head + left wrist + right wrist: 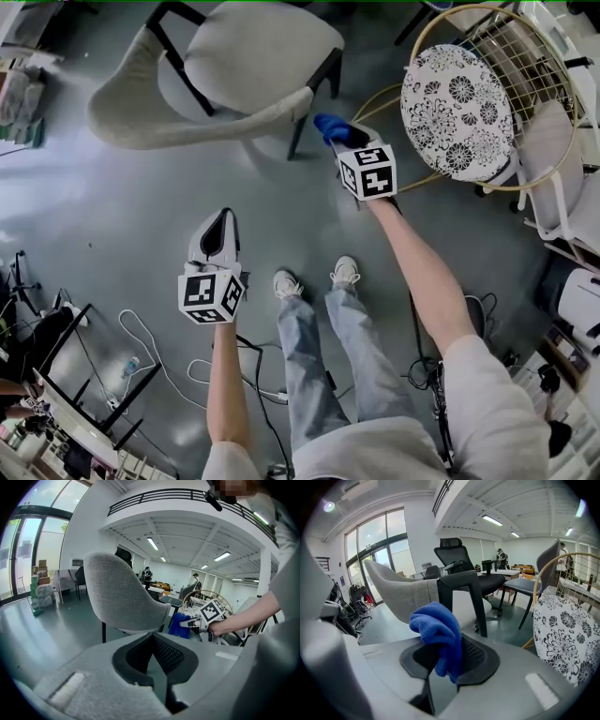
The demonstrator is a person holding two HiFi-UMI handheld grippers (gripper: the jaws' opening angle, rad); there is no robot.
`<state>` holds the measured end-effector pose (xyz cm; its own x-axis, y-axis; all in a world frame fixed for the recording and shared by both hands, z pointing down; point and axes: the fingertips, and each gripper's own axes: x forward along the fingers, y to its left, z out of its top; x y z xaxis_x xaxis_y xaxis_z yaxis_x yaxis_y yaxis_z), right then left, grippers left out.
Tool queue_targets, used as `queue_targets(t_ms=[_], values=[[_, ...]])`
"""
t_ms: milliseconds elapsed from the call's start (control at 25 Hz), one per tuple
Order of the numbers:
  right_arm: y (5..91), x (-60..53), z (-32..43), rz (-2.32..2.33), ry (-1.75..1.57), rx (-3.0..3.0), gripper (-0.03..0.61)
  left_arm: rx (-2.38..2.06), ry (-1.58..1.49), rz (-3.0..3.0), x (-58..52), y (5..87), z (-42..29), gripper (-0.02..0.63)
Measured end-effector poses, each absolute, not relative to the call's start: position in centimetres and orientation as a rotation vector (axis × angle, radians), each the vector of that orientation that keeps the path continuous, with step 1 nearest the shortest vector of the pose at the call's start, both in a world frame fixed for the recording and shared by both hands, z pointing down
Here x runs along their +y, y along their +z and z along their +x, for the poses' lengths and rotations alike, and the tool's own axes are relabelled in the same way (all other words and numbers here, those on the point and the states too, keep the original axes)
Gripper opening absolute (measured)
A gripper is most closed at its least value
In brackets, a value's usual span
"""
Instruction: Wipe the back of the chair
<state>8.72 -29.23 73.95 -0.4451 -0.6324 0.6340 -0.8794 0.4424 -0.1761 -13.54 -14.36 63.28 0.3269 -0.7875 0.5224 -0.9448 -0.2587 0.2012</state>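
Observation:
A grey fabric chair point(187, 122) stands ahead, its curved back turned toward me; it also fills the middle of the left gripper view point(122, 597) and sits at the left of the right gripper view point(398, 597). My right gripper point(342, 139) is shut on a blue cloth point(328, 125), held just beside the chair's right end, apart from it. The cloth point(440, 630) bunches out of the shut jaws point(450, 656). My left gripper point(223, 223) hangs lower, well short of the chair, shut with nothing in it point(153, 641). The left gripper view also catches the cloth point(179, 624).
A gold wire chair with a black-and-white floral cushion point(457, 112) stands close on the right. A white chair point(553, 169) is behind it. A black office chair point(454, 559) stands beyond the grey one. Cables point(150, 347) lie on the floor at the lower left.

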Motion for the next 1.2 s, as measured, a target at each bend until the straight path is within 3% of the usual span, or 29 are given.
queue_targets(t_ms=[1200], values=[[59.3, -8.4, 15.7, 1.455, 0.531, -2.272, 0.100, -1.559, 0.352, 2.102, -5.1, 57.8, -14.0, 0.002]])
